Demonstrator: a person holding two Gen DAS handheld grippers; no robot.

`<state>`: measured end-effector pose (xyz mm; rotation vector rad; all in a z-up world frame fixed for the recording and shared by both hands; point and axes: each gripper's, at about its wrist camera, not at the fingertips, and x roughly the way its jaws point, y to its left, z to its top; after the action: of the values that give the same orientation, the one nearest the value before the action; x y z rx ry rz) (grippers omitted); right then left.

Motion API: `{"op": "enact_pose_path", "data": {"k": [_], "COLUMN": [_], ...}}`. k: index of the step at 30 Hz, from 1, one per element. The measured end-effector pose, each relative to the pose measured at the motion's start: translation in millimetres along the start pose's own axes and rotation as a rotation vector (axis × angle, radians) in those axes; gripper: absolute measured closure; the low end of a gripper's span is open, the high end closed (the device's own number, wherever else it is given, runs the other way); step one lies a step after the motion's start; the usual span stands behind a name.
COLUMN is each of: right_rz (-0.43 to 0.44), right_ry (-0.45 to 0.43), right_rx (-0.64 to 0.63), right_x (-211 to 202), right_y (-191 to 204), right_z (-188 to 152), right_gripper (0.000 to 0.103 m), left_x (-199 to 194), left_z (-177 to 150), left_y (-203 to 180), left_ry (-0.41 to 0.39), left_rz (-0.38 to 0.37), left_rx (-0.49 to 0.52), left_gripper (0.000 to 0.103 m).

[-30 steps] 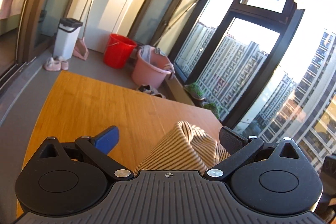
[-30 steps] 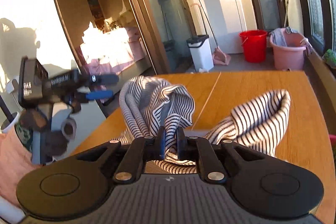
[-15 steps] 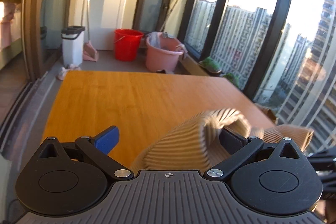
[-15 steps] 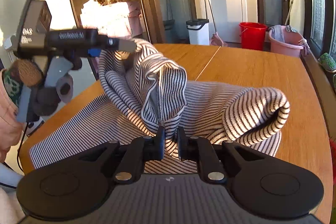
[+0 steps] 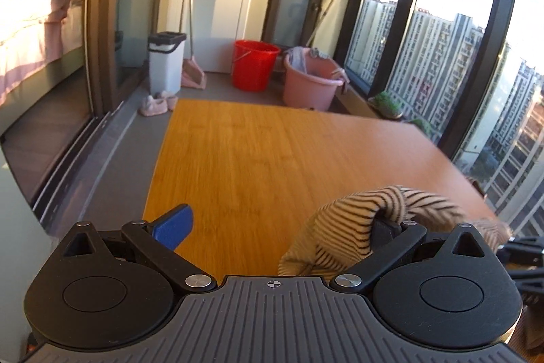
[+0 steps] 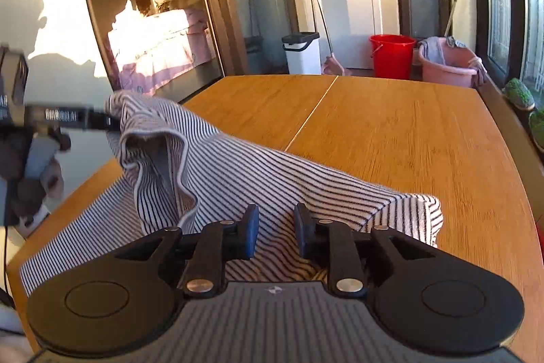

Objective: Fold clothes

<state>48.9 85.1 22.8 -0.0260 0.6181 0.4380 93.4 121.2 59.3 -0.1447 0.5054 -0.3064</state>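
Note:
A black-and-white striped garment (image 6: 272, 179) lies spread on the near left part of the wooden table (image 6: 408, 131). My right gripper (image 6: 273, 233) hovers just above it, jaws parted, with nothing between the pads. The garment's left end is lifted in a peak, hooked on a finger of my left gripper (image 6: 85, 119), which a hand (image 6: 37, 165) holds. In the left wrist view, my left gripper (image 5: 278, 227) is wide open. The striped cloth (image 5: 357, 216) drapes over its right finger only, and the blue left pad (image 5: 173, 227) is bare.
Beyond the table's far edge stand a red bucket (image 5: 255, 65), a pink tub (image 5: 311, 82) and a white bin (image 5: 166, 62), with slippers (image 5: 158, 99) on the floor. Potted plants (image 5: 386, 102) line the window sill on the right. A glass sliding door runs along the left.
My right gripper has opened and let the cloth go, and the raised fold has dropped onto the table. My left gripper has swung left with the cloth still hanging on its right finger.

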Motion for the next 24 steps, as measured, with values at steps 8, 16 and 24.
{"op": "enact_pose_path", "data": {"k": [8, 16, 24], "right_rz": [-0.091, -0.246, -0.101], "right_ry": [-0.029, -0.034, -0.050], "right_rx": [-0.054, 0.004, 0.261], "right_x": [-22.0, -43.5, -63.5], "right_y": [2.3, -29.2, -67.0], "right_z": [2.6, -3.7, 7.5], "right_gripper": [0.078, 0.046, 0.045], "left_x": [-27.3, 43.9, 8.3], "left_z": [36.1, -42.9, -40.2], "left_y": [-38.7, -44.8, -0.4], "left_ry": [-0.145, 0.322, 0.349], "left_rz": [-0.204, -0.284, -0.272], "left_rx": [0.037, 0.180, 0.158], "left_gripper": [0.000, 0.000, 0.000]}}
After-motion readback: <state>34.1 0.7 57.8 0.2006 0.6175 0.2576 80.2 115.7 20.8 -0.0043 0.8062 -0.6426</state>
